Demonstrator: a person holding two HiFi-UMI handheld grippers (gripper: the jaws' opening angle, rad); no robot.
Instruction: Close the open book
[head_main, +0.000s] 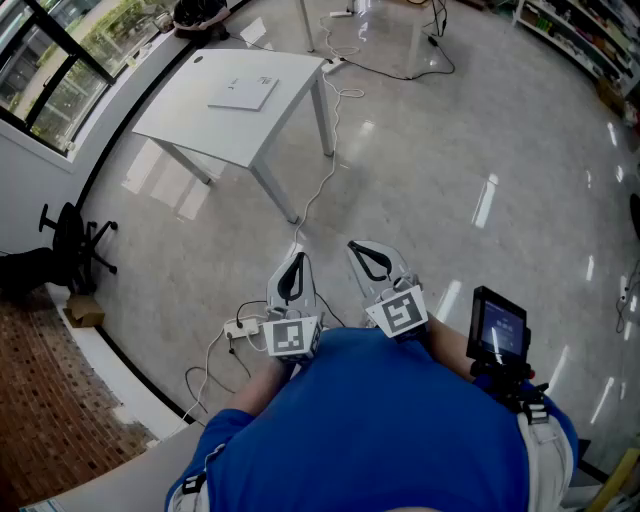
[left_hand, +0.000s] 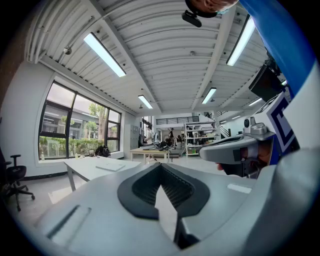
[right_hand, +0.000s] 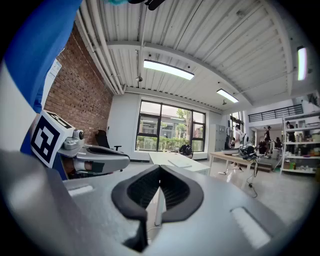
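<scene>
Glossy grey floor (head_main: 450, 170), hard and reflective, with streaks of ceiling light. Red-brown brick wall (right_hand: 75, 95) on one side, tall dark-framed windows beyond.

Containers: a small brown cardboard box (head_main: 84, 313) sits at the floor's edge by the wall; its contents do not show. An open metal shelving rack (left_hand: 197, 140) at the far end is stocked, but the items are too small to tell.

White rectangular tabletop (head_main: 200, 110), smooth and matt, on thin white legs. The book (head_main: 243, 92) lies flat on it, near the middle toward the far side. It is a thin pale slab set slightly askew to the table edges. Cannot tell from here whether it lies open. It is well apart from both grippers.

A thin white cable (head_main: 322, 185) snakes from the table across the floor to a white power strip (head_main: 240, 327). A black office chair (head_main: 72, 240) stands by the window wall.

The left gripper (head_main: 294, 262) and right gripper (head_main: 360, 252) are held side by side close to the body, pointing toward the table. Both have grey moulded shells. The left fingers (left_hand: 125, 194) are dark ribbed rubber, clenched tip to tip with nothing between them. The right fingers (right_hand: 119, 198) are the same, clenched and empty.
</scene>
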